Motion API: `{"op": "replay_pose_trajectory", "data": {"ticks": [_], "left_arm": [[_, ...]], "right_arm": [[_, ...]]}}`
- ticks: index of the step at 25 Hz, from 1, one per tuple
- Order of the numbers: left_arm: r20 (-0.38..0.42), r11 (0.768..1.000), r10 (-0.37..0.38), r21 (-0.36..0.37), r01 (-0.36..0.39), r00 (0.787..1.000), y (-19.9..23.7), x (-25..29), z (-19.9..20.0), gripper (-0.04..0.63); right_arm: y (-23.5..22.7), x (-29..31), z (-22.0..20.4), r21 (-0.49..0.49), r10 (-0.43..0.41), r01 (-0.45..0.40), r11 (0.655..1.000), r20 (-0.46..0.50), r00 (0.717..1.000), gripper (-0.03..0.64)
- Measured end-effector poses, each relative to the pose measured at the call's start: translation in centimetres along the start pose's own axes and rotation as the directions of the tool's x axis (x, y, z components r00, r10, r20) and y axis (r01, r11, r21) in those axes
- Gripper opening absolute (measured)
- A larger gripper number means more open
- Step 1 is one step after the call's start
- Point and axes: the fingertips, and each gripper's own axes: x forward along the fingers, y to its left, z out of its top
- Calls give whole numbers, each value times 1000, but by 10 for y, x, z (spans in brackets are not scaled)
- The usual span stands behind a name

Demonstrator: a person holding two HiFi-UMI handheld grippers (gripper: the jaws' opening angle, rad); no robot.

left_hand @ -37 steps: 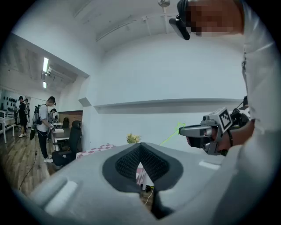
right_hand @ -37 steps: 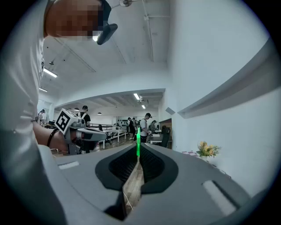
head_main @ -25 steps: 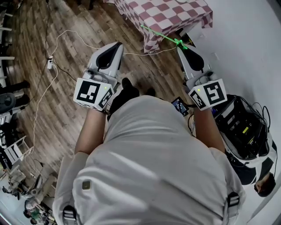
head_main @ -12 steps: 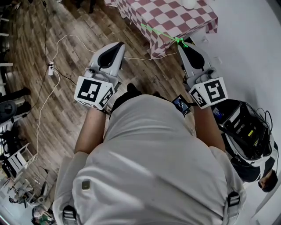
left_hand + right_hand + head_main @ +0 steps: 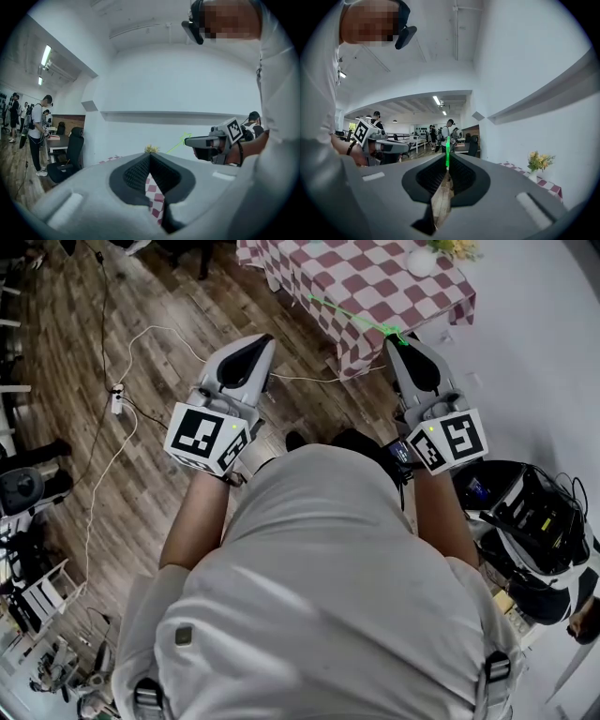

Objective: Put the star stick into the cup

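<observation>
— Left gripper (image 5: 150,157) first: how do its jaws stand?

— Closed tip to tip, with nothing between them. Through the gap lower down only checked cloth shows. It is held level, out ahead of the person's grey shirt (image 5: 319,596).

— And the right gripper (image 5: 447,165)?

— Level as well, well apart to the right of the other. Its jaws are nearly together, and the pads pinch the green star stick (image 5: 352,317).

— Where does the stick lie?

— One end sits in those jaws, where a thicker green bit shows. The thin shaft runs off to the left and farther away, touching nothing else. In the head view it crosses the near edge of the table.

— What is below the grippers?

— Wooden floor (image 5: 187,287), with a white cable (image 5: 305,381) across it and a power strip (image 5: 117,399) at the left. A black pack of gear (image 5: 539,521) sits near, at the right, by the white wall.

— And beyond?

— A table (image 5: 366,282) in a red-and-white checked cloth, just past both grippers, against the right wall. On its far right part stands a small white vase (image 5: 422,261) with yellow flowers. Whether it is the cup I cannot tell. Farthest off, the right gripper view shows people (image 5: 449,133) standing in an open room of desks.
</observation>
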Motion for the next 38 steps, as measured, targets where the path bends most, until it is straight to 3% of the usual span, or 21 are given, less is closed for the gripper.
{"op": "replay_pose_trajectory", "data": {"ticks": [18, 27, 38], "left_arm": [[-17, 997, 72, -17, -72, 997, 44, 0, -7, 5], [-56, 995, 103, -11, -104, 993, 65, 71, -10, 5], [-43, 995, 90, -30, -91, 995, 68, 218, 11, 5]], "right_arm": [[-7, 54, 3, 15, 67, -67, 998, 2, 998, 26], [-77, 88, -8, 42, 100, -100, 994, -13, 995, 26], [-200, 107, -4, 55, 131, -129, 990, -19, 991, 26]]}}
